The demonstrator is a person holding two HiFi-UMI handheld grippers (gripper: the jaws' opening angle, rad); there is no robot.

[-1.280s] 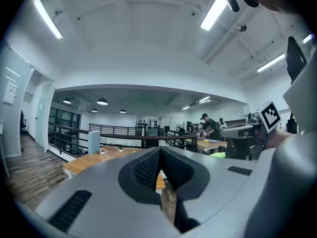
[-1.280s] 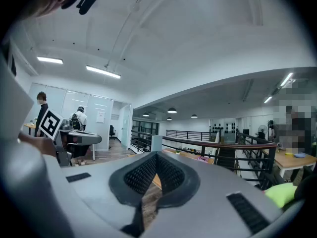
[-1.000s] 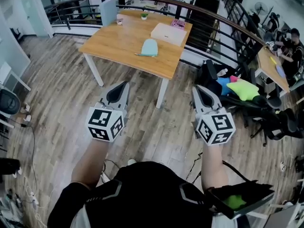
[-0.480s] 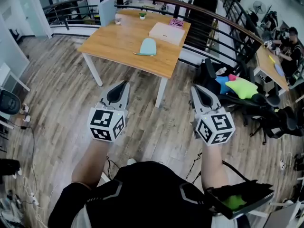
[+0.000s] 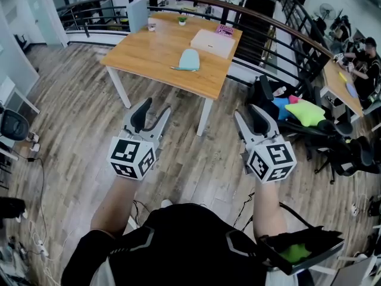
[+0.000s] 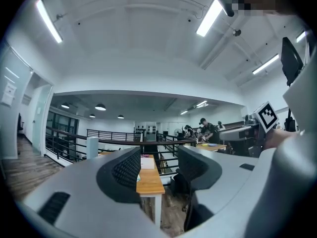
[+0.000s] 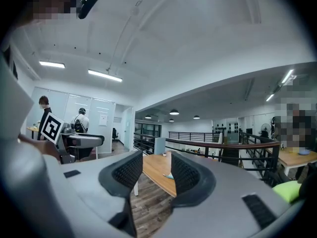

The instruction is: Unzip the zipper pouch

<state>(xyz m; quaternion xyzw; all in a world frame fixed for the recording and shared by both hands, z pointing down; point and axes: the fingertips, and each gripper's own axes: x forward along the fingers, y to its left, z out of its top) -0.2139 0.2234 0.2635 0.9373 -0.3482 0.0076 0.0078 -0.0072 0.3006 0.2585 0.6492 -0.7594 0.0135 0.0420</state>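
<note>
Grey and black, the left gripper (image 5: 153, 107) and the right gripper (image 5: 249, 112) are held level, side by side over the plank floor (image 5: 77, 118). Both pairs of jaws have just been opening and now stand apart with nothing between them. The zipper pouch (image 5: 189, 59) lies well beyond both, on the wooden surface (image 5: 143, 52), roughly ahead of the gap between the two grippers. It is pale blue-green, flat and rounded at its far end, with a thin dark strip jutting from its near left corner; whether its zip is done up cannot be told from here. Behind it lie a flat pale box (image 5: 211, 42) and a pink item (image 5: 224, 30), and at the far edge a small pot (image 5: 181, 21) holds something green
</note>
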